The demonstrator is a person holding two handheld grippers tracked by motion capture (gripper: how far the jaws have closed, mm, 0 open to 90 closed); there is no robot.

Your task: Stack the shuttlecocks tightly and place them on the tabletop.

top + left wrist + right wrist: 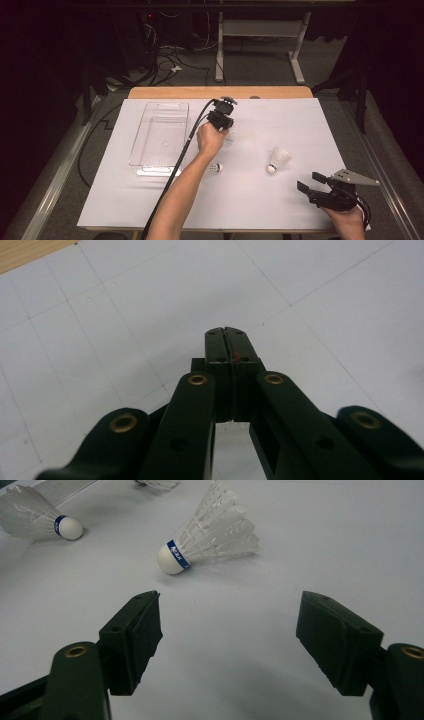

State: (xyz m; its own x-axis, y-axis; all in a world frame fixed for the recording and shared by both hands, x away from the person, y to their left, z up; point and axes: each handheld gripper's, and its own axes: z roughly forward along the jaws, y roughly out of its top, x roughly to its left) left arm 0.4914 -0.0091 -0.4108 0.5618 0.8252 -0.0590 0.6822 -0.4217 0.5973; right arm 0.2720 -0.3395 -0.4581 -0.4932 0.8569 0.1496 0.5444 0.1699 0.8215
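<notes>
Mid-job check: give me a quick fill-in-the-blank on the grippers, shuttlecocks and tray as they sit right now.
1. The left gripper has its fingers ____.
2. The right gripper has its fingers ____, with nothing between them.
3. The nearest shuttlecock lies on its ____ on the white table.
4. The clear tray holds ____ shuttlecocks.

Missing words: shut; open; side; no

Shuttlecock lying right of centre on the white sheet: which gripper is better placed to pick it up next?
Probably the right. The right gripper faces that shuttlecock with jaws wide apart and bare sheet between. The left gripper has its jaws shut on nothing and sits beside the clear tray, with another shuttlecock nearer its arm.
</notes>
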